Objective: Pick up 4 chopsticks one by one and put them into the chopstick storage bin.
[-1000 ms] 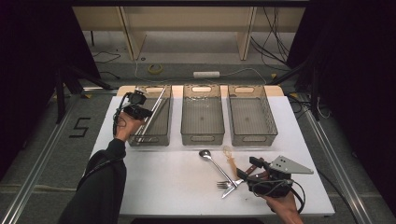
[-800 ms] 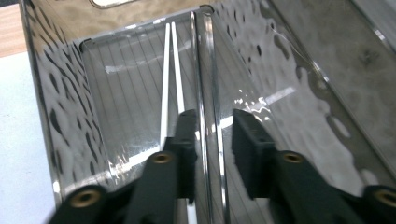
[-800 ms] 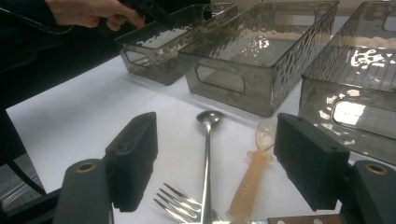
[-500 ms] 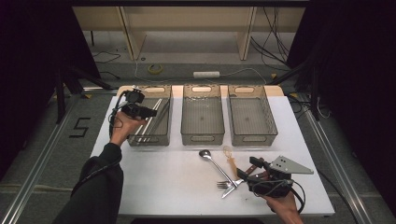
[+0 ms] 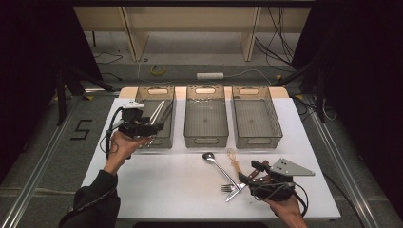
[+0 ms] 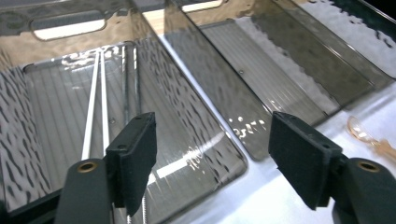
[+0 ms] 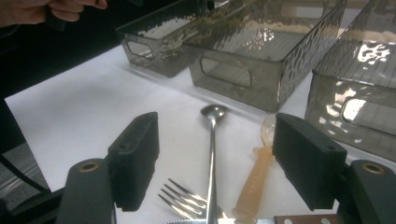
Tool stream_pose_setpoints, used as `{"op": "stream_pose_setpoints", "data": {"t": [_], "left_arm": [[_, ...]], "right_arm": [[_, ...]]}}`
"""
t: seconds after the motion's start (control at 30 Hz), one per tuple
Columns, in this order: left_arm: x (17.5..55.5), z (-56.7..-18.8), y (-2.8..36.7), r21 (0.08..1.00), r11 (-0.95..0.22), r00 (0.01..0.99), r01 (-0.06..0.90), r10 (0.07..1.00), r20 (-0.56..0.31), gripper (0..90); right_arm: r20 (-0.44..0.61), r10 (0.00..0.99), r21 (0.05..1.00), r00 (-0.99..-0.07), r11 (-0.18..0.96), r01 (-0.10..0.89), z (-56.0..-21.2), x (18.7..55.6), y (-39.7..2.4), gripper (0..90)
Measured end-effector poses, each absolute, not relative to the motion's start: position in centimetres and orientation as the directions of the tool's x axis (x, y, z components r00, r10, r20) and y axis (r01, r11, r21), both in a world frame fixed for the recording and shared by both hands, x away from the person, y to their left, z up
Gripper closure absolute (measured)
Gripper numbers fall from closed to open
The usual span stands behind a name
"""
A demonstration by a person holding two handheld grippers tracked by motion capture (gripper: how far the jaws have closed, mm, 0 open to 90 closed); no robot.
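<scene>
Left claw point(image 5: 153, 127) drawn back opening, chopsticks point(image 6: 95, 100) in bin point(image 5: 157, 137)

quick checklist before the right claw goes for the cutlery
1. Left claw open with nothing between its pads, having just been opening: ok.
2. White chopsticks lying inside the left smoked-plastic bin: ok.
3. Right claw open above the cutlery: ok.
4. Long steel spoon lined up between the right pads: ok.
5. Steel fork and translucent amber spoon crowd the steel spoon: not ok.
6. Middle smoked-plastic bin free: ok.
</scene>
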State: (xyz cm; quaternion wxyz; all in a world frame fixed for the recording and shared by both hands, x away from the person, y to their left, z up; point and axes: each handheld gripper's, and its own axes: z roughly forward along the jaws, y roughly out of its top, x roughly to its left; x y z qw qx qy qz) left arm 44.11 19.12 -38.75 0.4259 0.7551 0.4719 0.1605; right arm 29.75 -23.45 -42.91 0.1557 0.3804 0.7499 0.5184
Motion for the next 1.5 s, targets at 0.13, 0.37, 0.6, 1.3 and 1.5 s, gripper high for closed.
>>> {"op": "stream_pose_setpoints", "data": {"t": [0.13,0.37,0.6,1.3,1.5], "left_arm": [[42.1,-39.4,19.0,0.820,-0.175,0.525,0.544,0.834,-0.170,27.9],[38.9,-41.0,18.8,0.848,-0.159,0.569,0.506,0.800,-0.190,25.3],[36.4,-42.5,18.7,0.863,-0.157,0.597,0.480,0.779,-0.190,23.2],[33.2,-42.4,18.9,0.900,-0.160,0.621,0.406,0.770,-0.144,18.9],[32.8,-42.3,19.1,0.906,-0.161,0.620,0.392,0.773,-0.131,18.2]], "right_arm": [[0.162,0.723,0.882,-0.672,0.199,0.426,-42.9,30.1,-22.8,33.9],[0.152,0.717,0.858,-0.680,0.246,0.452,-43.2,30.7,-21.9,34.1],[0.132,0.718,0.834,-0.684,0.292,0.468,-43.3,31.4,-21.0,35.1],[0.142,0.700,0.776,-0.699,0.360,0.518,-44.3,33.7,-18.9,38.0],[0.135,0.693,0.756,-0.708,0.390,0.526,-44.5,33.9,-18.3,39.0]]}}
